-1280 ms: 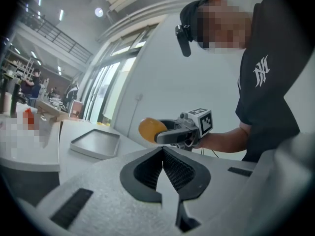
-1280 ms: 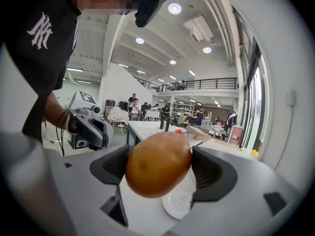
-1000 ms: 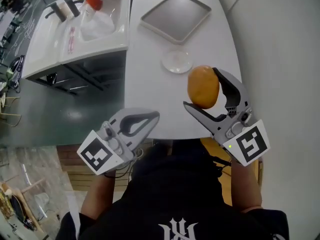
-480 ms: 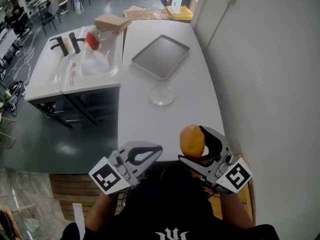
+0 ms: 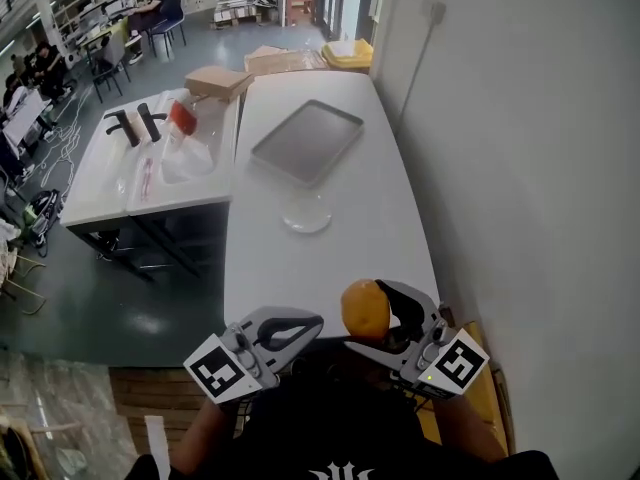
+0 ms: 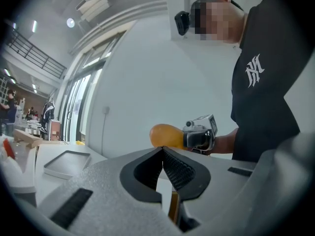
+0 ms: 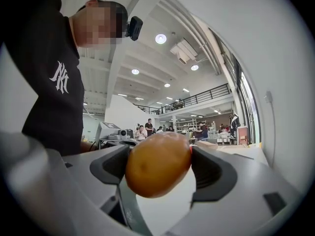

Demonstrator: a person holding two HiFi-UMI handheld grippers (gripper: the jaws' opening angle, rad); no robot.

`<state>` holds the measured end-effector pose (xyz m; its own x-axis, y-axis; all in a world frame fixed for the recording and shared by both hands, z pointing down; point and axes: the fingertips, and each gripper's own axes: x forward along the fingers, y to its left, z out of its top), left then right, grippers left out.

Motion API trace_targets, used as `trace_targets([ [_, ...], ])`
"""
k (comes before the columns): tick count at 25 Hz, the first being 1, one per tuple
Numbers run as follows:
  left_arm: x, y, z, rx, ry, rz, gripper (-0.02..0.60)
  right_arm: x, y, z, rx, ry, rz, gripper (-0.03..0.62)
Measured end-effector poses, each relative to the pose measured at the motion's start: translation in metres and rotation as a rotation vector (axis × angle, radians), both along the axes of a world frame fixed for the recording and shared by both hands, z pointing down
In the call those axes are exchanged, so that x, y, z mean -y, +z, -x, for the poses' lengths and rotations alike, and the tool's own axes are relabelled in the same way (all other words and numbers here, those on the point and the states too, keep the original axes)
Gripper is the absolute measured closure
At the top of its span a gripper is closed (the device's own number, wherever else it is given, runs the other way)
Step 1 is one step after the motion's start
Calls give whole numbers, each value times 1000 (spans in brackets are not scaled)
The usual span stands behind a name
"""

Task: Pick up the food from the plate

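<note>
The right gripper (image 5: 368, 317) pinches the orange food (image 5: 364, 307) between its jaws — well apart from the plate (image 5: 306, 215). The left gripper (image 5: 312, 321) is pressed together, empty.

Left gripper (image 5: 312, 322): holding jaws pressed together, nothing between them.
Right gripper (image 5: 368, 316): squeezing the orange food (image 5: 362, 306) between both jaws, hovering just right of the left claw.

Smooth food (image 7: 157, 163), seemingly matt tray (image 5: 305, 143)
</note>
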<state>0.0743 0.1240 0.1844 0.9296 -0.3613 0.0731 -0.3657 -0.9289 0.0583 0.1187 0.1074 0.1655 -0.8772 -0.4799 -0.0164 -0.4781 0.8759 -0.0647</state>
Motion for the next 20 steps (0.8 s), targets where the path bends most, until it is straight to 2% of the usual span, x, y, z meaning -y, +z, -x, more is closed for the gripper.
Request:
trace_targets([
  [6, -20, 0, -34, 31, -23, 21, 574, -15, -1, -32, 9, -36, -15, 217],
  [15, -33, 12, -48, 61, -110, 25, 574, -31, 14, -43, 58, -119, -6, 217],
  [20, -35, 11, -57, 80, -129, 14, 574, -34, 15, -51, 64, -141, -3, 217],
])
